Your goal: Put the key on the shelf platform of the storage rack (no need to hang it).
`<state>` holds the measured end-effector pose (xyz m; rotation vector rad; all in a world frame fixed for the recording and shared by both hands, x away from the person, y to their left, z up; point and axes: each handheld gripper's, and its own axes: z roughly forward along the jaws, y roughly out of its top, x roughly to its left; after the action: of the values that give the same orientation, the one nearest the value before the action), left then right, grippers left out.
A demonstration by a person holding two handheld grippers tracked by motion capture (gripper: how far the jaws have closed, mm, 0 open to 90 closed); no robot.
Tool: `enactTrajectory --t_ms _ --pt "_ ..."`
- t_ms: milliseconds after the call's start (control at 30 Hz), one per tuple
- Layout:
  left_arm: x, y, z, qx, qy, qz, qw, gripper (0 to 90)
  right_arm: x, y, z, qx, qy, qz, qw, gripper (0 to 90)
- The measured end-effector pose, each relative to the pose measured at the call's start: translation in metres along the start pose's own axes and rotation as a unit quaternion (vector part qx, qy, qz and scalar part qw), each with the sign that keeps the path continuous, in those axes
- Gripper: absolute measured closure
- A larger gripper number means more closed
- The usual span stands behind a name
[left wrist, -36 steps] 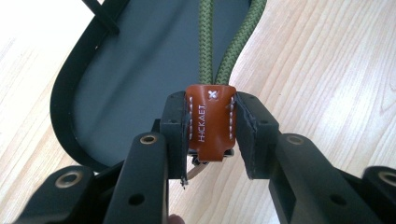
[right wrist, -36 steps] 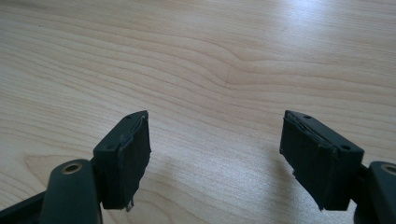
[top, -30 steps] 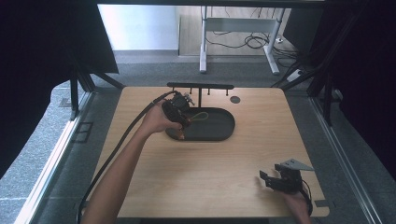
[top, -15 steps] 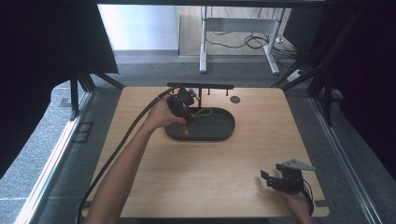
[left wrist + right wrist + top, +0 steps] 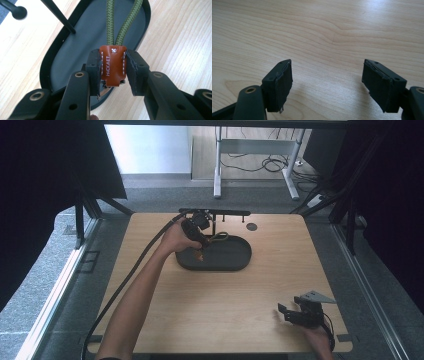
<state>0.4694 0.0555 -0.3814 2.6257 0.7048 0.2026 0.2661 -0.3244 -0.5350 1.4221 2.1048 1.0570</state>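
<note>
My left gripper is shut on a brown leather tab stitched in white, from which a loop of green rope runs away over a black oval tray. In the high view this gripper hangs over the tray's left end, below a black rack bar, with the rope loop beside it. My right gripper rests near the table's front right corner. Its jaws stand open over bare wood with nothing between them.
A thin black rod of the rack rises from the tray's edge. A dark round disc lies in the tabletop behind the tray. The light wooden table ends in grey carpet on every side, and dark curtains hang left and right.
My left hand has carried the tab and rope a little toward the far side of the table, closer to the rack. The right gripper has stayed put.
</note>
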Motion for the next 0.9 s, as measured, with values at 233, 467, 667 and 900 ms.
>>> enactTrajectory --t_ms 233,467,667,900 --pt "0.008 0.002 0.005 -0.001 0.004 -0.005 1.0000 66.9 0.000 -0.001 -0.001 0.000 0.000 0.001 1.0000 24.8" --pt "0.013 0.009 0.006 -0.006 0.003 -0.005 1.0000 66.9 0.002 -0.002 -0.001 0.001 0.000 0.000 1.0000 24.8" --pt "0.021 0.011 0.023 -0.002 0.007 -0.009 0.9999 66.9 0.005 -0.001 0.000 -0.001 0.000 -0.002 1.0000 24.8" --pt "0.020 0.011 0.036 0.009 0.009 -0.007 0.9999 66.7 0.002 -0.003 -0.001 0.000 -0.002 0.002 1.0000 24.9"
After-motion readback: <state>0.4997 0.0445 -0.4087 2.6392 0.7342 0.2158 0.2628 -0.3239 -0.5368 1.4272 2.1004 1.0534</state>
